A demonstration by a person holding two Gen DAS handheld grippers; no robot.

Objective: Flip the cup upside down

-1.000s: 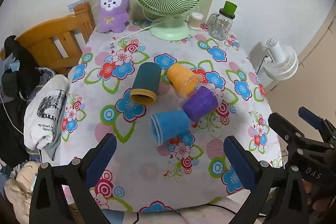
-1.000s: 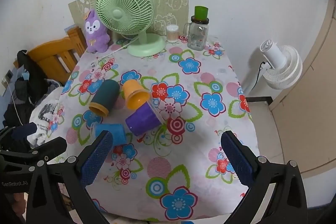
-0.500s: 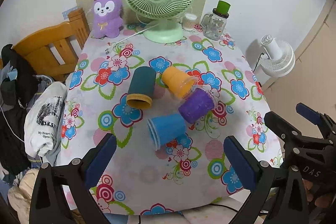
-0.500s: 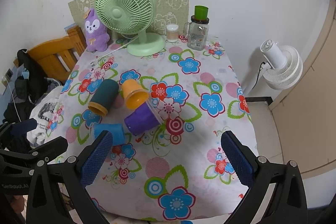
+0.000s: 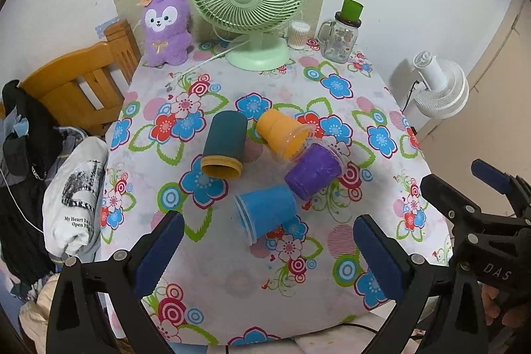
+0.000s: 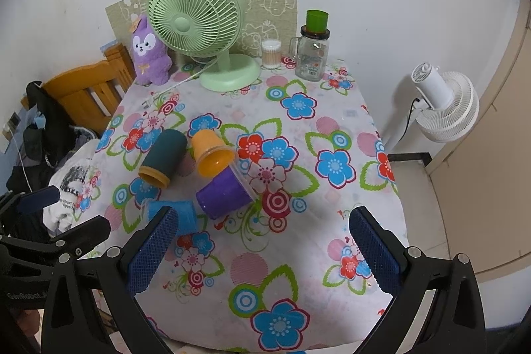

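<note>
Left gripper (image 5: 268,251) has pulled back a bit, right gripper (image 6: 262,251) barely shifted; both spread wide, holding nothing. Blue cup (image 5: 265,209) lies sideways at 12 o'clock, touching the purple cup (image 5: 313,171).

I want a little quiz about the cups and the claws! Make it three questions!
1. True or false: every cup on the table lies on its side.
2. Which cup lies nearest the left claw? A) blue cup B) orange cup C) dark green cup
3. Fill in: the purple cup touches the ____ cup's rim.

Key: 1 true; 2 A; 3 orange. The left claw and the right claw are open, holding nothing.
</note>
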